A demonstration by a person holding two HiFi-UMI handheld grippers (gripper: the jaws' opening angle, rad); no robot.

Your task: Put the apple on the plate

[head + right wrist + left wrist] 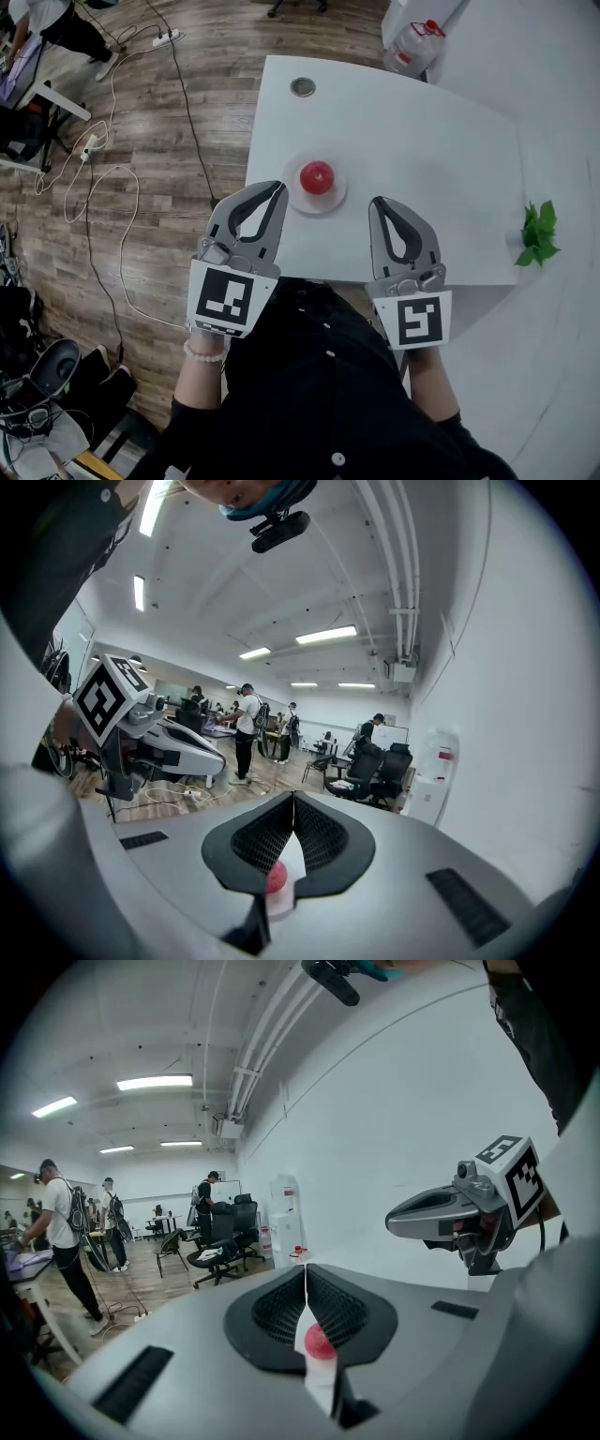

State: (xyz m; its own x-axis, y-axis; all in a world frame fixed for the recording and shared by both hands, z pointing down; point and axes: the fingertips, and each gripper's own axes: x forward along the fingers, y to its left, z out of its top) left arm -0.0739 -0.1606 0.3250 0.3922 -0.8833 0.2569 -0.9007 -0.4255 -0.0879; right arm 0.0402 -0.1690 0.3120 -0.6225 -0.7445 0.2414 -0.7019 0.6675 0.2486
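The apple point(317, 175) is red and it sits in the middle of the plate point(335, 198), a small pale plate on the white counter point(422, 150). The plate lies near the counter edge that is closest to us.

We hold one pair of tongs in each hand. The left tongs point(279, 190) are on the left side of the plate, and in the head view their tips come just beside the plate's left rim. Whether they touch the rim, we cannot tell. In the left gripper view the two jaws meet at the tips and nothing is gripped between them. The apple shows only through the hollow behind the tips, further away on the plate.

The right tongs point(380, 202) are on the right side of the plate, a little apart from its rim. Their jaws also are pressed together and hold nothing, and in the right gripper view the apple and the plate show through the same kind of hollow.

Beyond the plate, toward the far corner of the counter, there is a round metal cap point(303, 87). Well to the right of the plate a small green sprig point(537, 234) lies on the counter.
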